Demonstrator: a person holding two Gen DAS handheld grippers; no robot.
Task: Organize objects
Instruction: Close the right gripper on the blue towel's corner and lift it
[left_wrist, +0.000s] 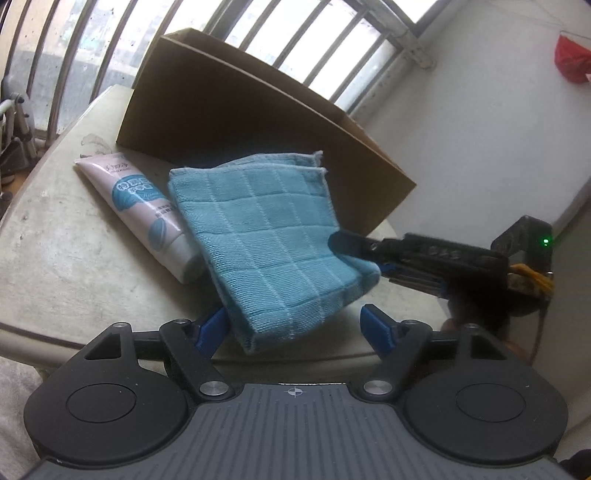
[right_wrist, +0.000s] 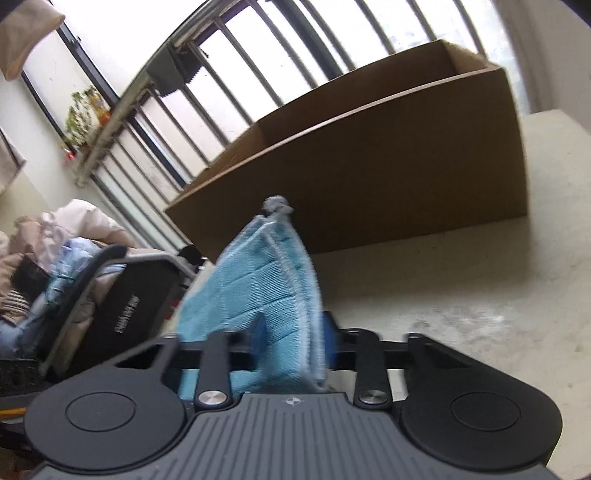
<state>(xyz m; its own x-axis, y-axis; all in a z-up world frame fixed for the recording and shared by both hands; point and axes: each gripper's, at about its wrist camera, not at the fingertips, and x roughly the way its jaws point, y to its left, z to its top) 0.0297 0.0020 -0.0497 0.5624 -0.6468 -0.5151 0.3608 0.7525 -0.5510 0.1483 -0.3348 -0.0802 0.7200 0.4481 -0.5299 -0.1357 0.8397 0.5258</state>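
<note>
Right gripper (right_wrist: 291, 332): I am clamping the folded cloth (left_wrist: 266, 240)
Left gripper (left_wrist: 295, 326): I am holding it spread wide; gripping nothing
Tube (left_wrist: 144, 210): lying beside cloth, before box (left_wrist: 258, 122)

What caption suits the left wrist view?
Right gripper pinches blue cloth beside tube, before cardboard box.

Tube (left_wrist: 142, 208) carried blue printed text, too small to read (looked Chinese). Black case (right_wrist: 129, 314) had white lettering, blurred, unreadable.
</note>
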